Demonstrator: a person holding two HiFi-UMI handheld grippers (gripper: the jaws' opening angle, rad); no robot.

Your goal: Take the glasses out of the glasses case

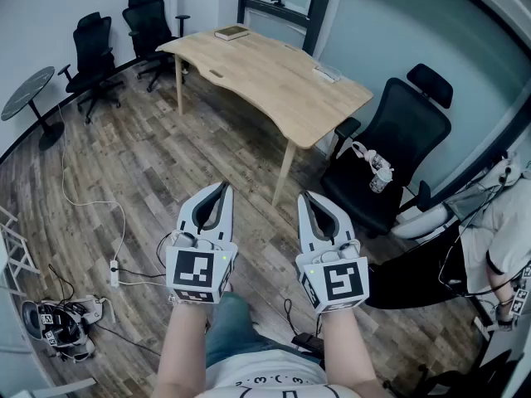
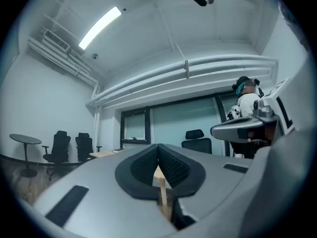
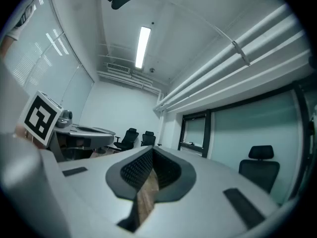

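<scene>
Head view: left gripper (image 1: 221,187) and right gripper (image 1: 306,196), my fingers clenched, empty.
Bench (image 1: 265,85): well ahead, right fingers nearer.
Case: can't pick it out yet.

The right gripper (image 3: 152,150) is holding its jaws pressed together with nothing between them, facing two black chairs (image 3: 137,138) under a ceiling light (image 3: 142,46).

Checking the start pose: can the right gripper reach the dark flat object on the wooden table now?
Probably not: the right gripper hangs over the floor, short of the wooden table, and the dark flat object lies at its far end.
</scene>
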